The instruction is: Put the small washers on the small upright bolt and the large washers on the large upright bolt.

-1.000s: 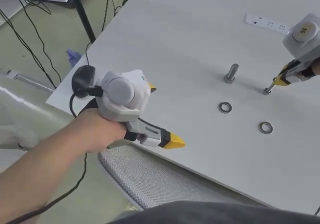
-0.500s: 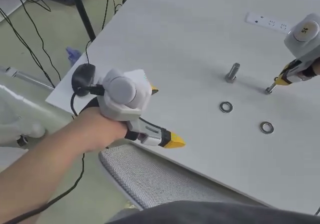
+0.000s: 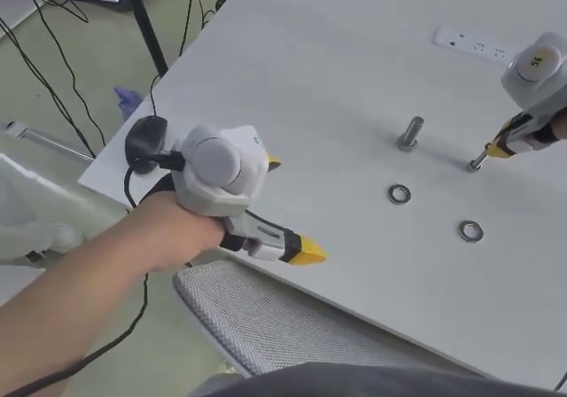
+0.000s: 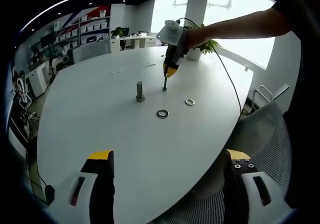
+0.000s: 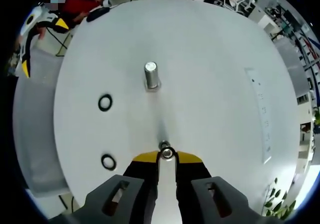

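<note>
Silver and shiny, the large bolt [image 3: 409,134] stood upright on its head on the white table [image 3: 292,78], a stubby cylinder with a flat top. The small bolt [image 3: 476,160] stood upright near it, a much thinner and shorter pin. Two flat metal rings with round open centres lay loose on the smooth, matte tabletop. They were apart from both bolts and from each other: the washer by the large bolt [image 3: 399,194] and the washer by the table edge [image 3: 470,231].

The right gripper [image 5: 167,156] slanted down to the top of the small bolt. It had a pale grey plastic body and dark jaws ending in yellow tips. The jaws were drawn narrow, pinching a small washer [image 5: 167,153], a tiny bright ring right at the bolt's tip. Whether the ring was already over the thread I could not tell.

The left gripper [image 4: 169,156] was held in the left hand [image 3: 168,229] at the near edge of the table, above a grey mesh chair [image 3: 266,317]. The forearm stretched forward and the tips pointed toward the bolts. In the left gripper view its jaws stood wide apart. A white power strip [image 3: 474,42] lay flat on the far side of the table.
</note>
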A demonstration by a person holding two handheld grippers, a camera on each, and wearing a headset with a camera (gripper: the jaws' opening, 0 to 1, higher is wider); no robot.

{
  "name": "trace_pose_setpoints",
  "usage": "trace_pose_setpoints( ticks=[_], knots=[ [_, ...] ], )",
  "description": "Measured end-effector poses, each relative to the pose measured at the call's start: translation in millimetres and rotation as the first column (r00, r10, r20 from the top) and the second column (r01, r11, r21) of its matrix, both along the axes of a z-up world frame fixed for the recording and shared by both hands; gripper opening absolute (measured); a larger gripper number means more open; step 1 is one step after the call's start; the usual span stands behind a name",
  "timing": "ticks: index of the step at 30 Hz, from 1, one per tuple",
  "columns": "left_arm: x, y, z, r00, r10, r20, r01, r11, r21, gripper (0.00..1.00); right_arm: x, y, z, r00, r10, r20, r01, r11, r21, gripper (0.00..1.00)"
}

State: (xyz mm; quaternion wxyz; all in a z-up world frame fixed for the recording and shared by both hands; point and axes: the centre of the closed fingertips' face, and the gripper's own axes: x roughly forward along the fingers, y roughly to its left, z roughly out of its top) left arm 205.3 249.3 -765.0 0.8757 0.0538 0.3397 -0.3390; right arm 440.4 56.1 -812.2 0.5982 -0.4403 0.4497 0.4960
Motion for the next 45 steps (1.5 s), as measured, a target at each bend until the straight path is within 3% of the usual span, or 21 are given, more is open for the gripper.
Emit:
trace_pose_setpoints(
  ticks=[8, 10, 21, 32, 45],
  knots=[
    [-3.2, 4.4, -5.6, 1.000, -0.002, -0.007, 0.002, 1.000, 0.010, 0.88, 2.4, -1.8, -6.6, 1.000, -0.005, -0.004, 0.005, 1.000, -0.004, 0.12],
    [-1.7, 3.8, -3.2, 1.000, 0.002, 0.007, -0.002, 1.000, 0.002, 0.89, 1.5, -1.9, -7.4, 1.000, -0.001, -0.004, 0.001, 1.000, -0.005, 0.12],
    [-3.5, 5.3, -2.6, 1.000, 0.006, 0.009, -0.006, 1.000, 0.004, 0.88, 1.6, -0.2, -20.3, 1.000, 0.003, -0.007, -0.003, 1.000, -0.009, 0.12],
    [-13.3, 4.6, -9.4, 1.000, 0.016, -0.018, -0.016, 1.000, 0.007, 0.88, -0.7, -1.2, -39.4, 1.000, 0.023, -0.010, -0.023, 0.999, -0.035, 0.12],
    [-15.0, 1.0, -8.5, 1.000, 0.011, -0.025, -0.011, 1.000, 0.004, 0.87, -5.4, -3.6, -48.9, 0.999, 0.047, -0.013, -0.048, 0.996, -0.075, 0.12]
  ],
)
